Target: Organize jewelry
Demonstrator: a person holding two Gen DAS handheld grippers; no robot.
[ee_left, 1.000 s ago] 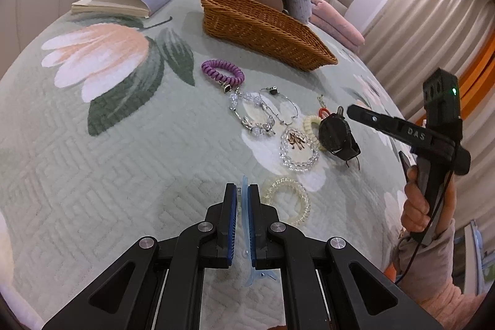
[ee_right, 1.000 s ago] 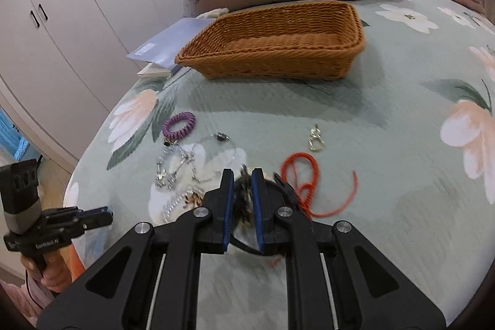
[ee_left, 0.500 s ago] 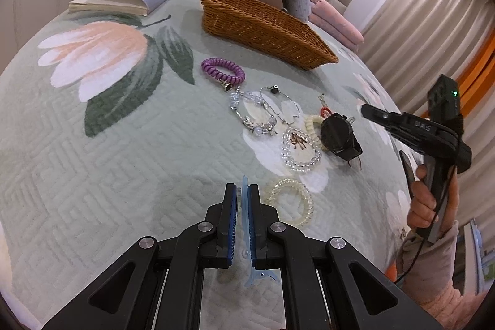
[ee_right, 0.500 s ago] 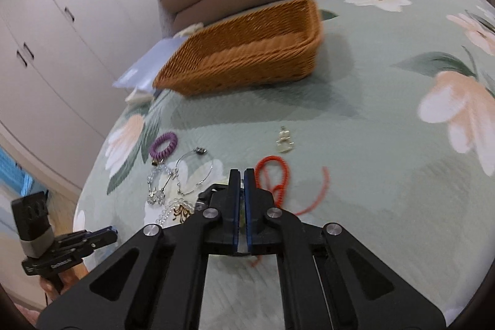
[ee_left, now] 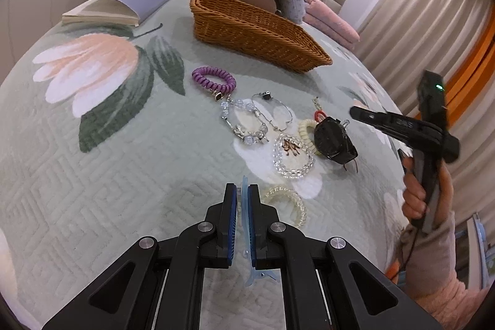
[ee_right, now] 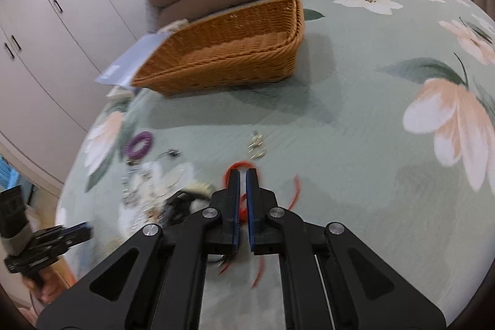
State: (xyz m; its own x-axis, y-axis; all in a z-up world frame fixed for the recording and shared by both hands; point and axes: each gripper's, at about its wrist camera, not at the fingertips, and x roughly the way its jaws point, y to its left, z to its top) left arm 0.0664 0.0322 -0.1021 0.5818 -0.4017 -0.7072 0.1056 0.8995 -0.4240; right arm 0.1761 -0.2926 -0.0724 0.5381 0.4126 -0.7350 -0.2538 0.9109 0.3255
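left wrist view first: the left gripper (ee_left: 242,194) sits at the bottom centre, jaws pinched tight on a pale blue hair clip (ee_left: 245,206) that stands upright between the blue pads, its tail poking out below. just right of the fingertips lies a clear coil hair tie (ee_left: 286,201) on the green floral bedspread (ee_left: 92,163). up the middle of the frame the jewelry is scattered: a purple coil hair tie (ee_left: 213,79), below it a crystal bead bracelet (ee_left: 244,126), a thin silver bangle (ee_left: 273,110) beside that, a clear bead bracelet (ee_left: 292,156) lower right, a cream coil tie (ee_left: 304,132) touching a black watch (ee_left: 334,141). the wicker basket (ee_left: 253,33) stands at upper centre, well apart from the pile, with an open book (ee_left: 114,2) at upper left. at the right edge a hand (ee_left: 417,197) grips the right gripper's handle.

right wrist view now, and it's blurred: the right gripper (ee_right: 243,175) at lower centre has its jaws drawn nearly together with nothing clearly pinched; a red cord (ee_right: 241,167) lies on the bedspread right behind the tips. a small silver pendant (ee_right: 256,146) sits just above, the basket in the upper middle, the jewelry smeared at lower left.
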